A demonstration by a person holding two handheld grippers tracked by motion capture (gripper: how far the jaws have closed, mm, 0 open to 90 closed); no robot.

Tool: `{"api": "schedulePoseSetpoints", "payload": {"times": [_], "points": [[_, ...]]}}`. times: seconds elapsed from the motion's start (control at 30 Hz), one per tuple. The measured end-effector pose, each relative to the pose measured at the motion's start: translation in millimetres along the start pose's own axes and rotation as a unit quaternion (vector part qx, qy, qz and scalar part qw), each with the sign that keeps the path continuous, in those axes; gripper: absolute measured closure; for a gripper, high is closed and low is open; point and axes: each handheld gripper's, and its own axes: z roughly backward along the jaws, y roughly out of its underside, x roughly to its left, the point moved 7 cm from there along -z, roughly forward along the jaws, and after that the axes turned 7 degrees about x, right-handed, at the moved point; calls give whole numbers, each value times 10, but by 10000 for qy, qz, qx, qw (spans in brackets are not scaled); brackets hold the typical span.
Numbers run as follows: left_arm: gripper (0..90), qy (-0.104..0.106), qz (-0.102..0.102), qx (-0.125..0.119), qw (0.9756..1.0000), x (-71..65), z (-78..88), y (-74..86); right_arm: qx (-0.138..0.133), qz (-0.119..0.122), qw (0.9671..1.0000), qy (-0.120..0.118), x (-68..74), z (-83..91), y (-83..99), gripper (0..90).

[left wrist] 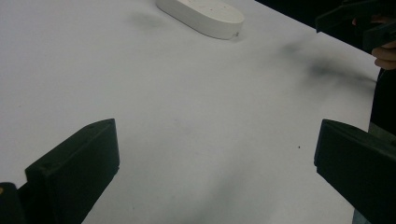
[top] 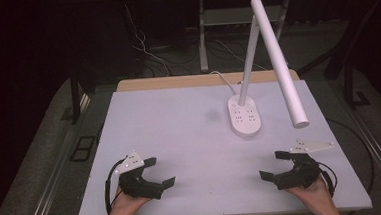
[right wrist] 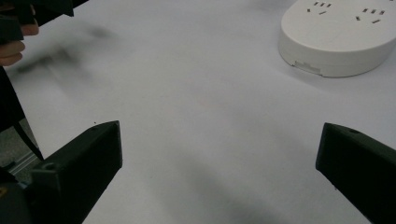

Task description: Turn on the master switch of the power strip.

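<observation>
A white desk lamp stands on an oval base (top: pixel 244 115) that carries several sockets, right of the table's middle; its tube head (top: pixel 279 62) slants down to the right. The base (left wrist: pixel 201 17) lies far ahead in the left gripper view and the base (right wrist: pixel 338 37) sits at the upper right in the right gripper view. My left gripper (top: pixel 159 171) rests open near the front left edge, nothing between its jaws. My right gripper (top: pixel 274 164) rests open near the front right edge, also holding nothing. Each gripper sees the other far off, my right gripper (left wrist: pixel 362 23) and my left gripper (right wrist: pixel 28 11).
The white table top (top: pixel 180 133) stretches between the grippers and the lamp. A white cable (top: pixel 224 80) runs from the lamp base off the back edge. Dark floor, cables and a metal stand lie beyond the table.
</observation>
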Motion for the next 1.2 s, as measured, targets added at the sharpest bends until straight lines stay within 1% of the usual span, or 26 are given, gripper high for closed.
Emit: {"api": "schedulePoseSetpoints", "payload": {"times": [0.13, 0.23, 0.33, 0.37, 0.47, 0.7, 0.83, 0.87, 0.93, 1.07, 1.13, 1.2], "points": [[0, 7, -26, 32, 10000, -5, -2, 6, 6, -16, 10000, 10, -1, 2, 1, 0], [0, 10, -21, 21, 10000, -11, -2, 5, -18, 14, 10000, 24, -8, 3, -2, 1], [0, 22, -28, 31, 10000, -15, -5, 5, -1, -8, 10000, -3, -6, 11, 3, 1], [0, 31, -51, 70, 10000, -17, -8, 10, 1, -17, 10000, -12, -7, 12, 6, 1], [0, 50, -48, 63, 10000, -20, -12, 8, 14, -25, 10000, -24, -5, 12, 9, 1], [0, 40, -37, 69, 10000, -23, -15, 4, 39, 26, 10000, -33, 7, 2, 15, 1], [0, 41, -25, 134, 9999, -22, -20, 7, 60, 5, 10000, -37, 15, 6, 22, 1], [0, 61, -23, 148, 9999, -26, -22, 2, 40, 33, 10000, -20, 7, 11, 22, 1], [0, 69, -26, 165, 9998, -31, -25, -1, 58, -8, 10000, -49, 11, 25, 28, 1], [0, 97, -78, 242, 9996, -73, -36, -26, 53, -4, 10000, -46, -5, 36, 34, 1], [0, 103, -146, 296, 9994, -94, -37, -60, 22, 9, 10000, -25, -19, 44, 32, 1], [0, 109, -138, 299, 9994, -99, -42, -71, 30, -25, 10000, -41, -21, 56, 38, 1]]}}
